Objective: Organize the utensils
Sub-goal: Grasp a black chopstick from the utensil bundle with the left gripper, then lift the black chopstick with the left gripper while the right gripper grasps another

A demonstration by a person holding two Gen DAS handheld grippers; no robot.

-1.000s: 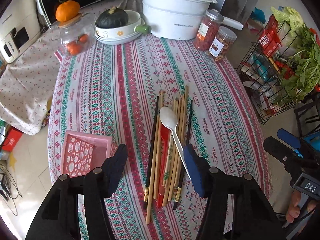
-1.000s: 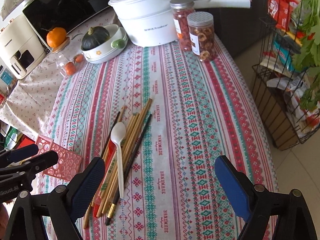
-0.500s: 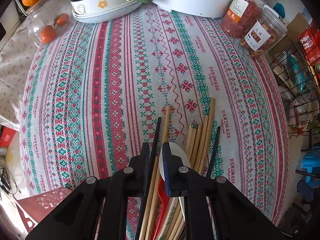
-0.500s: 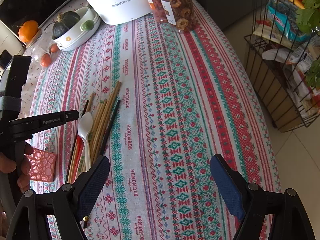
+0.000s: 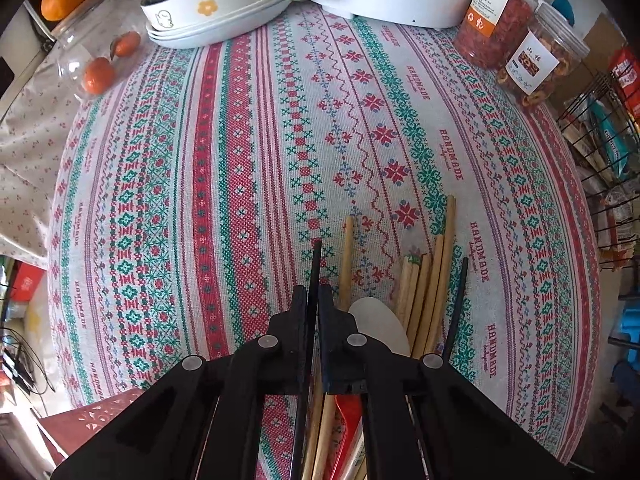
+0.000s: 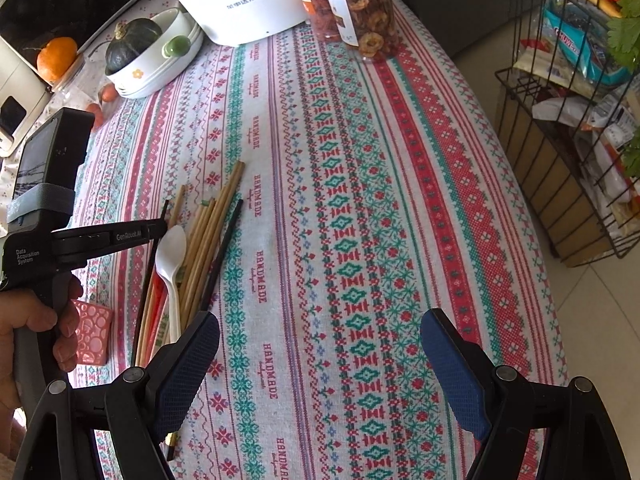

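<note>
A pile of utensils lies on the patterned tablecloth: several wooden chopsticks (image 5: pixel 426 280) (image 6: pixel 208 232), two black chopsticks and a white plastic spoon (image 5: pixel 378 324) (image 6: pixel 171 252). My left gripper (image 5: pixel 313 296) (image 6: pixel 162 228) is shut on the left black chopstick (image 5: pixel 316 268), at the left of the pile. The other black chopstick (image 6: pixel 224 248) lies at the pile's right. My right gripper (image 6: pixel 320 344) is open and empty, above bare cloth to the right of the pile. A pink perforated holder (image 6: pixel 92 336) sits at the table's near-left edge.
At the far end stand a white Royalstar pot (image 6: pixel 244 0), two snack jars (image 6: pixel 360 12), a bowl with a dark squash (image 6: pixel 152 52) and a glass jar with small oranges (image 5: pixel 96 64). A wire rack of groceries (image 6: pixel 580 120) stands right of the table.
My left gripper dropped from above the pile, closed and now pinches the left black chopstick. My right gripper moved forward and lower, staying open.
</note>
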